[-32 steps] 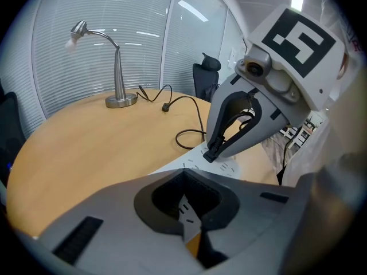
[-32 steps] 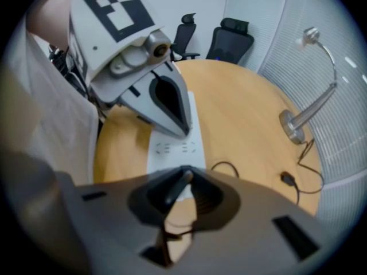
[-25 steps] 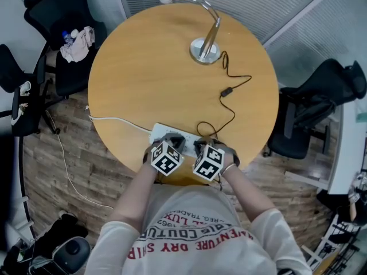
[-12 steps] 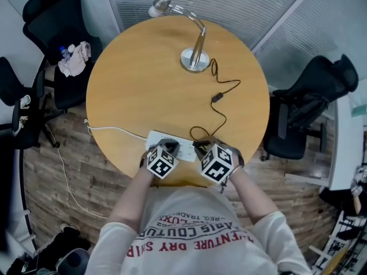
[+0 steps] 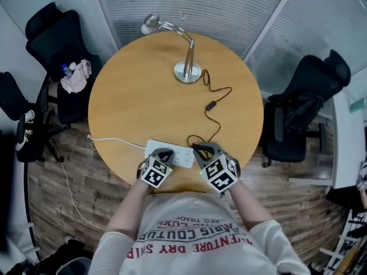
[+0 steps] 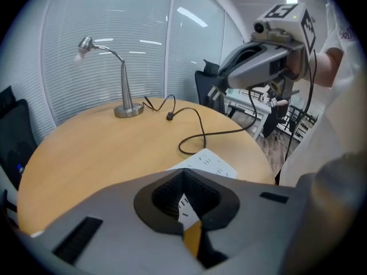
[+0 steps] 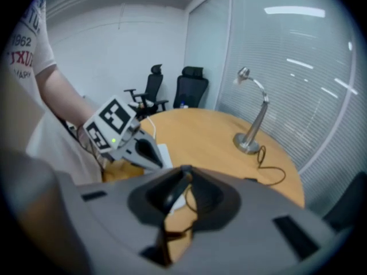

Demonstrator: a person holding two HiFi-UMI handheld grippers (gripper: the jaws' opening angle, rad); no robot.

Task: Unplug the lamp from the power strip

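A silver desk lamp [image 5: 187,59] stands at the far side of the round wooden table [image 5: 132,96]. Its black cord [image 5: 211,105] snakes toward me to the white power strip [image 5: 179,154] at the near edge. My right gripper [image 5: 198,148] is shut on the lamp's black plug [image 7: 172,193] and holds it just above the strip's right end. No plug shows in the strip's sockets [image 6: 209,164]. My left gripper [image 5: 163,153] is shut with nothing in it, its tips on the strip. From the left gripper view the right gripper [image 6: 222,83] hangs in the air.
The strip's white cable [image 5: 114,141] runs off the table's left edge to the wooden floor. Black office chairs [image 5: 301,105] stand to the right and left; one on the left [image 5: 57,44] carries cloth and a bottle. Glass walls with blinds close the back.
The two grippers stand a little farther apart; the right one has drawn to the right and up from the strip with the plug. The head view has shifted.
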